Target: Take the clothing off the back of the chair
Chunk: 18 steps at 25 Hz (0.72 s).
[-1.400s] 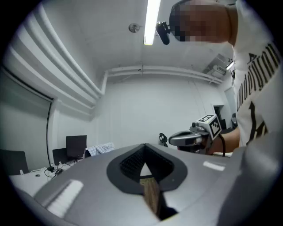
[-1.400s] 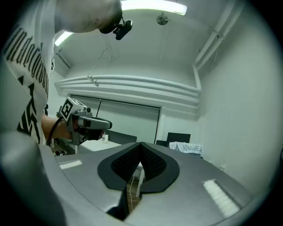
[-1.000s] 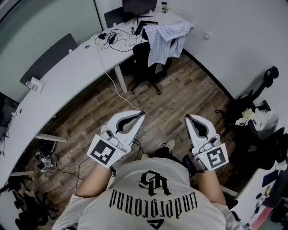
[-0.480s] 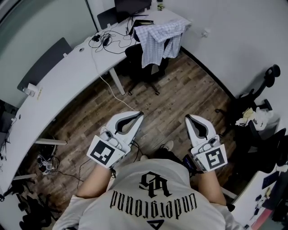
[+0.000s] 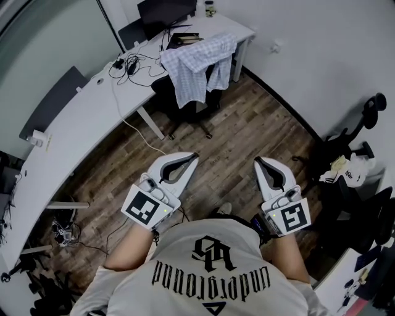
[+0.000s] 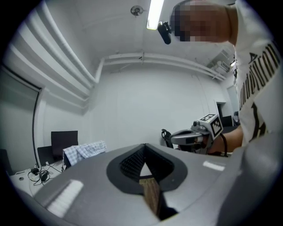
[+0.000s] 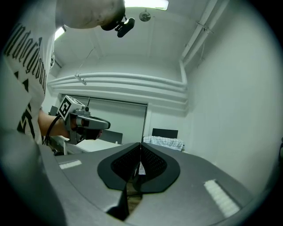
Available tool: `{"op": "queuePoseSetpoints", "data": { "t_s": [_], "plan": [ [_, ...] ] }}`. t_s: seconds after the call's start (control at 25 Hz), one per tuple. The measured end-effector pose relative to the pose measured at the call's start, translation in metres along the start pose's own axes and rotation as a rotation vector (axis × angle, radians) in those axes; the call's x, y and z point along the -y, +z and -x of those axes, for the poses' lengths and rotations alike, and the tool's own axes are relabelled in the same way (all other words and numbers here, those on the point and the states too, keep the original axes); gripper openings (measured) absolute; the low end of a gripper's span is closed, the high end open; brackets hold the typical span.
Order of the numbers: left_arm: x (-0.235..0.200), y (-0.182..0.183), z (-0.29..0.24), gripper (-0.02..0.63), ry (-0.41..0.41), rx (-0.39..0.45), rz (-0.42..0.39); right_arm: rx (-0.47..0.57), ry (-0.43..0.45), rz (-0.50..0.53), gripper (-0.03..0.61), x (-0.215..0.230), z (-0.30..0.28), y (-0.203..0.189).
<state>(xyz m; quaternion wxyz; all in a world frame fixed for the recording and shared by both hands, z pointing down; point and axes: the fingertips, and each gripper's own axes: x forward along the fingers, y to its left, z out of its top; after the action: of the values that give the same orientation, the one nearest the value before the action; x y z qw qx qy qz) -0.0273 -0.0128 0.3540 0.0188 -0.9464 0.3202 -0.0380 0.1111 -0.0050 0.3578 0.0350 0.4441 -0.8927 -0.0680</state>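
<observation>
Both sets of fingers are closed and empty on the left gripper (image 5: 193, 156) and right gripper (image 5: 257, 161). The checked shirt (image 5: 196, 62) lies far ahead and slightly left, well apart from them. It is draped crosswise over the chair (image 5: 184, 102) back by the desk (image 5: 80, 117), likely nearer the left gripper.

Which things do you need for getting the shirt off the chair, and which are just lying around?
For the job: checked shirt, draped over the back of the black chair; left gripper and right gripper, both shut and empty.

Just lying about: desk, cables, monitor, white bag.
</observation>
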Motion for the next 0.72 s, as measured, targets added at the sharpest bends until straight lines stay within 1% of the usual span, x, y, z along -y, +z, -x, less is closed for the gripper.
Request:
{"op": "queuePoseSetpoints", "data": {
  "t_s": [0.16,0.32,0.44,0.56,0.72],
  "plan": [
    [-0.001,0.008,-0.045,0.049,0.003,0.004,0.0,-0.005,0.012,0.006,0.006,0.042,0.001,0.0],
    [-0.005,0.007,-0.073,0.049,0.018,0.007,-0.01,-0.02,0.032,0.02,0.008,0.071,-0.001,-0.004],
    [-0.008,0.003,-0.086,0.049,0.021,-0.002,-0.023,-0.025,0.041,0.013,0.015,0.085,-0.005,-0.008],
    [-0.012,0.003,-0.099,0.049,0.024,-0.011,0.012,-0.031,0.053,0.004,0.015,0.094,-0.012,-0.015],
    [-0.027,0.001,-0.117,0.049,0.034,-0.009,0.013,-0.039,0.077,-0.001,0.023,0.105,-0.027,-0.022]
  ]
}}
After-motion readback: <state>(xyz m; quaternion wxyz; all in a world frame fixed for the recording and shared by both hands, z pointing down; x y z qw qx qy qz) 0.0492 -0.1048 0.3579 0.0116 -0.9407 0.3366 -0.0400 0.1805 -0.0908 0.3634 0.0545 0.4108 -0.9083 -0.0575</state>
